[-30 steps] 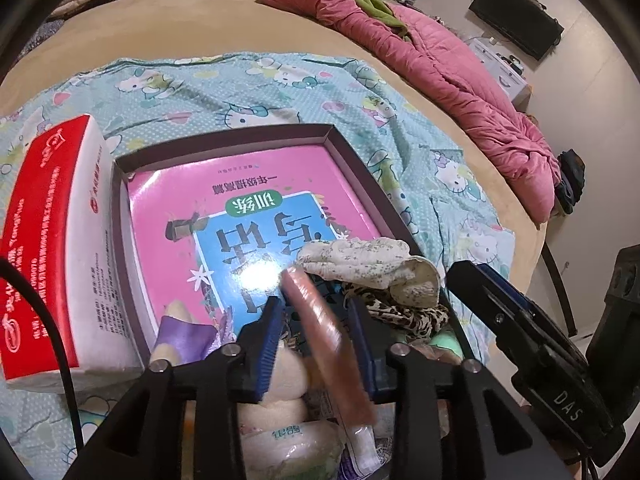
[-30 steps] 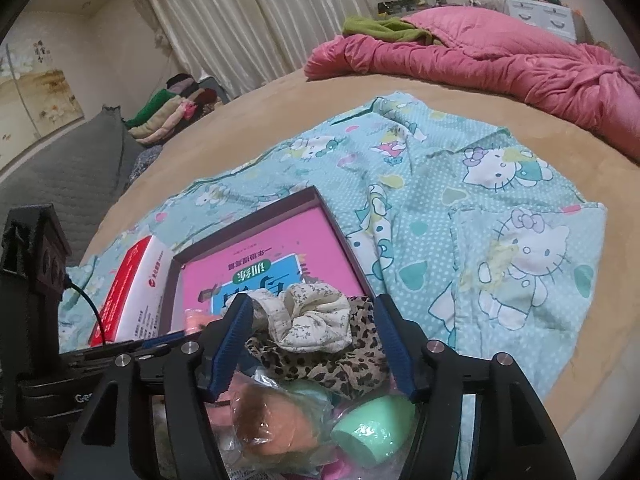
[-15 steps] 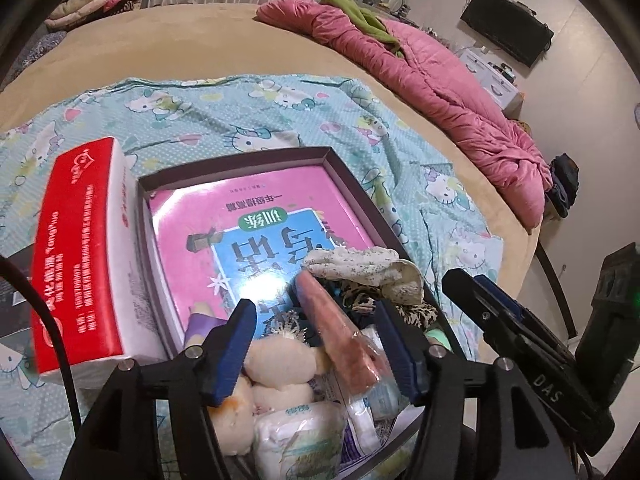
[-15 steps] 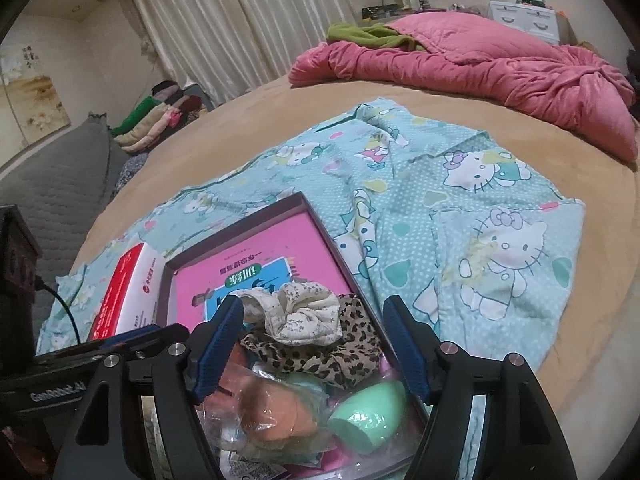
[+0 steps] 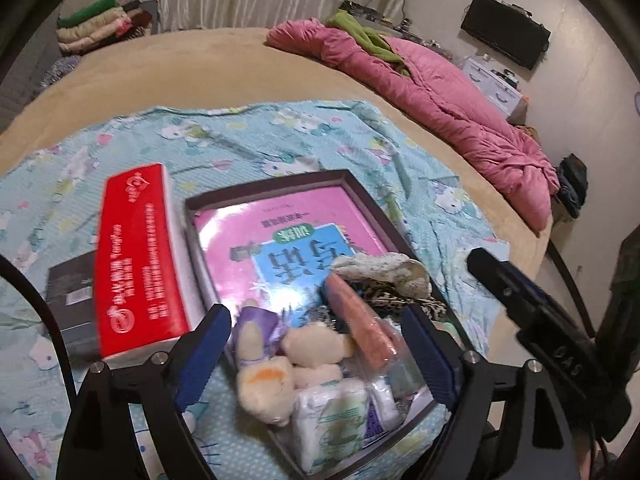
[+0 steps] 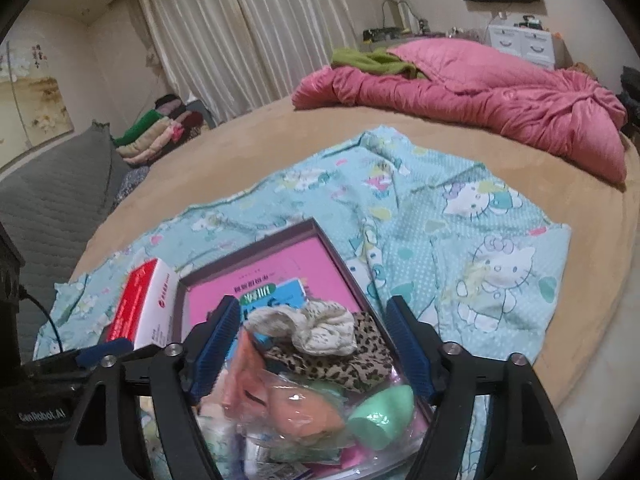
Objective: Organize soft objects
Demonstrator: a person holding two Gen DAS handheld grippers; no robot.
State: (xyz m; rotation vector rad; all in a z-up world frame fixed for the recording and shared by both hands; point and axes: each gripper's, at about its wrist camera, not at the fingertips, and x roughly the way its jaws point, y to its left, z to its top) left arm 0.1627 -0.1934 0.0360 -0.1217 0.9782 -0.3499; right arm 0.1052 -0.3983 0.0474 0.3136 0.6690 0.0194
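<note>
A dark shallow box [image 5: 360, 190] [image 6: 280, 236] on the cartoon-print sheet holds a pink book [image 5: 288, 220] and a pile of soft things at its near end. In the pile are a cream scrunchie [image 6: 320, 328], a leopard scrunchie [image 6: 348, 362], a green sponge [image 6: 380, 412], a bagged salmon sponge [image 5: 360, 324], plush toys [image 5: 264, 380] and a white tissue packet [image 5: 332, 412]. My left gripper [image 5: 316, 354] hovers over the pile, its jaws opening wide, and its pads press on nothing. My right gripper [image 6: 312, 348] is above the scrunchies, jaws also opening, touching nothing.
A red and white tissue box [image 5: 140, 256] [image 6: 148, 308] stands against the box's left side, with a small dark box [image 5: 72, 292] beyond it. A pink quilt [image 6: 480, 96] lies at the bed's far side. Folded clothes [image 6: 156, 136] are stacked beyond the bed.
The left jaws went from pinching the salmon sponge to wide apart, and the sponge now lies in the box. Both grippers have lifted and drawn back, and the right jaws spread wider.
</note>
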